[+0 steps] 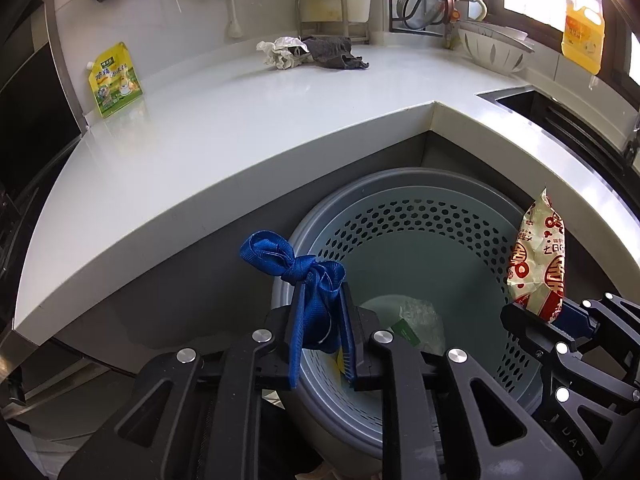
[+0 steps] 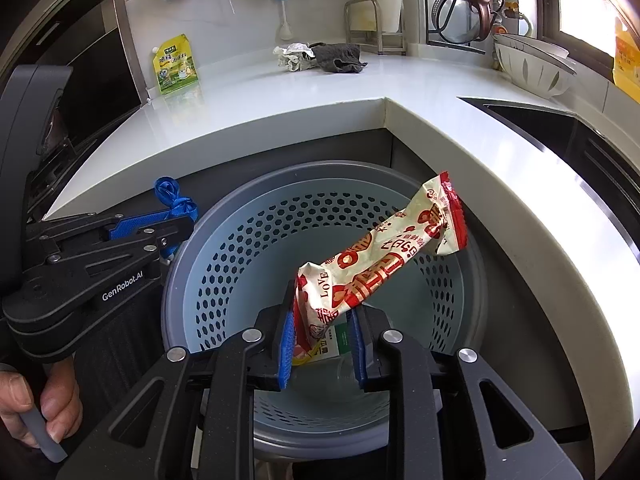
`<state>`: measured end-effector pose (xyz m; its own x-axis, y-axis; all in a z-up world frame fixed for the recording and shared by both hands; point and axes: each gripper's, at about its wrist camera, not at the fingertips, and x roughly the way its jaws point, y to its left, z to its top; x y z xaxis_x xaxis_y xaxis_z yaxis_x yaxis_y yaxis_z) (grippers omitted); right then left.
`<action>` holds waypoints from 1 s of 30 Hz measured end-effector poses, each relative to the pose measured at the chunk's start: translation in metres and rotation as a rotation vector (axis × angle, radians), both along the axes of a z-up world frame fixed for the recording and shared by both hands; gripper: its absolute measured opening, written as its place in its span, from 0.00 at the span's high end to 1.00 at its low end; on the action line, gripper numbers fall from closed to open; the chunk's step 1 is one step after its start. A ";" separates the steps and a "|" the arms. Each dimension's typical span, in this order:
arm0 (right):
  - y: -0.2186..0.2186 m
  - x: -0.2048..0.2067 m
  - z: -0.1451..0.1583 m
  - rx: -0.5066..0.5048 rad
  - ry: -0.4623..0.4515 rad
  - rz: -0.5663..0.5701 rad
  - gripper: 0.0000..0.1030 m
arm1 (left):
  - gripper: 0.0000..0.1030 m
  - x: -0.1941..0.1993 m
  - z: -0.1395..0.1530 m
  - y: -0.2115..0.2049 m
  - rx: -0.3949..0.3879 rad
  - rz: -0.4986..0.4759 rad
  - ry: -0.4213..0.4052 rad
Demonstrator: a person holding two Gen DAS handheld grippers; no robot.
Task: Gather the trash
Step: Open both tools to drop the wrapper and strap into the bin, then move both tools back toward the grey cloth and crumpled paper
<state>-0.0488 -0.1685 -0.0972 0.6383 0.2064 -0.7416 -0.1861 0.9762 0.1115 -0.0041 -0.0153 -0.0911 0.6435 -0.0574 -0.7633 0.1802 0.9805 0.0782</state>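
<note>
bin [image 1: 404,216] holds clear plastic [image 1: 420,320]; left claw [image 1: 320,320] grips ribbon [image 1: 296,264], right claw [image 2: 324,320] wrapper [image 2: 384,264].

The countertop [image 1: 224,128] is glossy and smooth; the perforated bin [image 2: 256,240] looks like matt plastic. The wrapper [image 2: 384,264] is crinkled shiny film; the ribbon [image 1: 296,268] is woven cloth

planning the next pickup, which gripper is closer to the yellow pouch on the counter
Left. The left gripper sits on the yellow pouch side of the bin; the right gripper is farther away.

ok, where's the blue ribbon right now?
Between the left gripper's jaws, the blue ribbon hangs above the left rim of the grey perforated bin, below the white counter edge.
</note>
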 end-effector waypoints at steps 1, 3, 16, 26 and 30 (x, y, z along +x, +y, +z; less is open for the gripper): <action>0.000 0.000 0.000 0.000 0.001 0.000 0.78 | 0.80 -0.001 0.000 0.000 0.000 0.001 -0.001; 0.000 0.000 0.000 0.002 0.000 -0.002 0.77 | 0.75 -0.001 0.001 0.001 0.000 0.002 -0.007; -0.006 -0.005 0.004 0.019 -0.034 -0.026 0.44 | 0.50 -0.005 0.005 0.004 0.008 0.021 -0.031; -0.013 -0.006 0.006 0.061 -0.040 -0.032 0.39 | 0.28 -0.007 0.007 0.008 0.001 0.039 -0.048; -0.014 -0.007 0.006 0.080 -0.043 -0.038 0.36 | 0.21 -0.009 0.011 0.010 0.003 0.049 -0.066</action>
<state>-0.0555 -0.1826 -0.0913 0.6778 0.2392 -0.6953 -0.1558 0.9709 0.1821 -0.0129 -0.0057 -0.0801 0.6946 -0.0229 -0.7191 0.1266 0.9878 0.0909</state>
